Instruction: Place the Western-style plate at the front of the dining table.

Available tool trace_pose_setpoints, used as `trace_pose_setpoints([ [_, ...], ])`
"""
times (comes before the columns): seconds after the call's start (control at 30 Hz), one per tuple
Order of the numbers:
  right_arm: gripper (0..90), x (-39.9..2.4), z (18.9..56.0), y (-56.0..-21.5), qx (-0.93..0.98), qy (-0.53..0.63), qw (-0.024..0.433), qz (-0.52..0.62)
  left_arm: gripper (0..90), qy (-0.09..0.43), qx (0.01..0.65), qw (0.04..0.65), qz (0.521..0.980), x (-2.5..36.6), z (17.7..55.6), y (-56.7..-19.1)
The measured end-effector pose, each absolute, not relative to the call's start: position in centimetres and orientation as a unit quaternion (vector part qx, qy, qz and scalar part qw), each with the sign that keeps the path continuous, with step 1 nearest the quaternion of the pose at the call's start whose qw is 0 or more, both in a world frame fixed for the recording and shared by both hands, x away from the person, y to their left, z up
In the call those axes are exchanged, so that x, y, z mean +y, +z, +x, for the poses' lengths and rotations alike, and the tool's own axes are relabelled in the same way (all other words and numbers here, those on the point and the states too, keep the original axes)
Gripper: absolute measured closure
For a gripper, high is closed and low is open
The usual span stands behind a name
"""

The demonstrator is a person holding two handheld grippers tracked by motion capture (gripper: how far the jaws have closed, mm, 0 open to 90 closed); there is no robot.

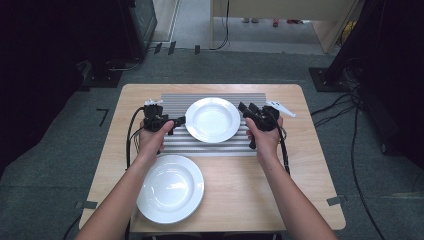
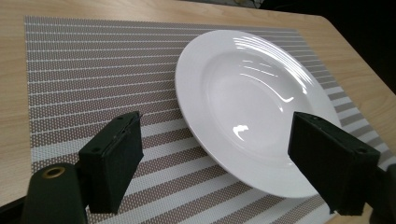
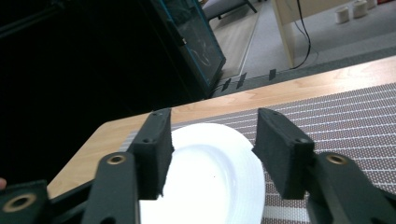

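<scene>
A white deep plate (image 1: pixel 213 119) rests on a grey striped placemat (image 1: pixel 210 147) at the middle of the wooden table. My left gripper (image 1: pixel 176 121) is at the plate's left rim, open wide. In the left gripper view the plate (image 2: pixel 252 98) lies ahead of and between the jaws of that gripper (image 2: pixel 219 149), which are not touching it. My right gripper (image 1: pixel 246 108) is open at the plate's right rim. In the right gripper view the rim of the plate (image 3: pixel 212 161) sits in the gap of that gripper (image 3: pixel 217 149).
A second white plate (image 1: pixel 170 188) lies on the bare wood at the front left, under my left forearm. Cables trail from both grippers over the table (image 1: pixel 300 165). Dark equipment and floor cables surround the table.
</scene>
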State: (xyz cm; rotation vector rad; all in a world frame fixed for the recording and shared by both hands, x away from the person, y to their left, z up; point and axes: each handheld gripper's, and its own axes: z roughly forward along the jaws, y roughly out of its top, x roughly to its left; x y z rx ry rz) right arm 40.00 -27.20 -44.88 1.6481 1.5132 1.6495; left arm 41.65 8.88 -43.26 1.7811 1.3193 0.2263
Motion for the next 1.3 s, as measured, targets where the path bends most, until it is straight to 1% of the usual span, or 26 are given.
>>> trace_pose_setpoints([
  [0.07,39.1,-27.3,39.5,-44.4,0.543,0.581,0.182,0.578,16.6,0.096,0.522,0.443,0.722,9.0,41.0,-42.8],
  [0.1,33.6,-27.3,39.3,-44.3,0.545,0.580,0.186,0.576,16.4,0.097,0.518,0.443,0.725,9.1,40.7,-42.6],
  [0.13,32.2,-27.4,39.0,-44.1,0.546,0.571,0.196,0.581,15.8,0.099,0.514,0.443,0.728,9.2,40.4,-42.4],
  [0.2,32.0,-27.5,38.5,-43.8,0.564,0.538,0.222,0.585,13.5,0.097,0.504,0.445,0.734,9.3,39.8,-42.1],
  [0.23,31.8,-27.5,38.2,-43.8,0.576,0.526,0.228,0.583,13.3,0.098,0.501,0.446,0.736,9.4,39.4,-42.0],
  [0.27,32.1,-27.7,37.9,-43.7,0.579,0.523,0.229,0.581,12.2,0.100,0.496,0.447,0.738,9.5,39.1,-41.9],
  [0.33,29.5,-28.0,37.4,-43.6,0.588,0.533,0.216,0.569,11.3,0.098,0.490,0.454,0.737,9.7,38.4,-41.7],
  [0.57,28.4,-28.8,35.4,-43.1,0.606,0.535,0.215,0.548,11.1,0.098,0.484,0.464,0.736,10.8,36.6,-41.3],
  [0.67,27.1,-29.2,34.7,-43.0,0.611,0.533,0.212,0.545,11.1,0.110,0.477,0.458,0.742,11.1,35.8,-41.1],
  [0.73,26.5,-29.5,34.2,-42.9,0.615,0.533,0.214,0.541,11.1,0.114,0.472,0.454,0.747,11.4,35.4,-41.0],
  [1.13,25.2,-31.2,31.2,-42.4,0.624,0.529,0.224,0.530,11.1,0.129,0.471,0.472,0.734,13.6,32.3,-40.7],
  [1.3,24.7,-31.8,29.9,-42.3,0.632,0.525,0.230,0.521,11.0,0.142,0.464,0.465,0.741,14.3,30.8,-40.9],
])
